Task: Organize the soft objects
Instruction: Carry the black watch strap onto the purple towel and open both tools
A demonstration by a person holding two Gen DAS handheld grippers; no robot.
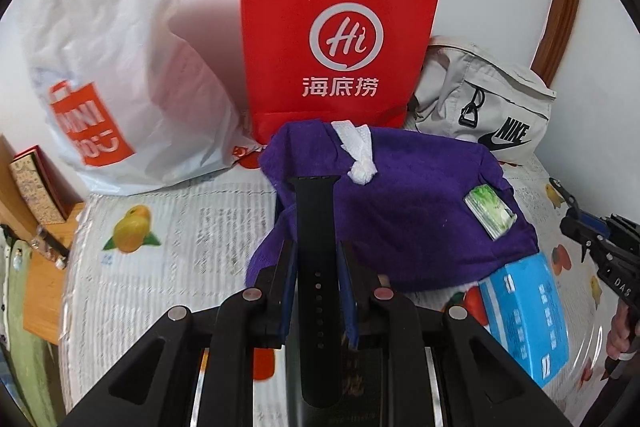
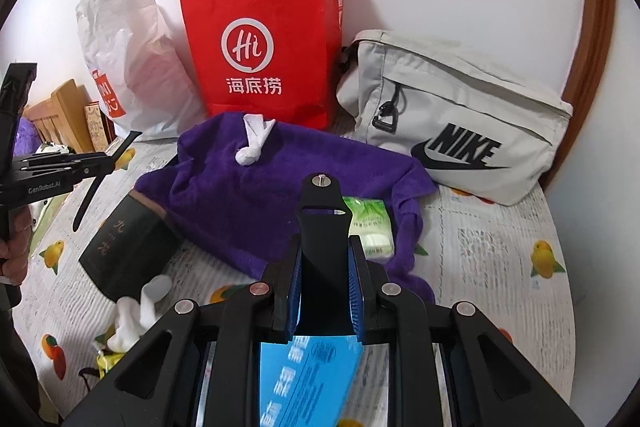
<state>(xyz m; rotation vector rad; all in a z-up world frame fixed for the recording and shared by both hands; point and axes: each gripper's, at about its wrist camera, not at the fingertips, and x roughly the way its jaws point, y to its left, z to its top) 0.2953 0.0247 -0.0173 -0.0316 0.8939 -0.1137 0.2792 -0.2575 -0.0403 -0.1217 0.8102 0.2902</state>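
Black watch-strap halves fill both sets of tongs above a fruit-printed tabletop [image 2: 500, 267]. The left tongs [image 1: 316, 267], angled downward, are clamped on a holed strap [image 1: 316, 267] that points toward the purple towel [image 1: 408, 211]. The right tongs [image 2: 325, 267], tilted the same way over the towel's near edge, are clamped on a buckle strap [image 2: 323, 223]. A hand [image 2: 14, 247] grips the left tool, marked "GenRobot.AI", left of the towel. On the towel lie a knotted white cloth [image 2: 252, 143] and a green tissue pack [image 2: 370, 227]. Behind it stand a red paper bag [image 1: 340, 39] printed "Hi 海底捞", a white plastic bag [image 1: 116, 67] with an orange logo, and a grey "NIKE" pouch [image 2: 460, 119]. A blue box [image 1: 528, 315] sits at the towel's near right corner.
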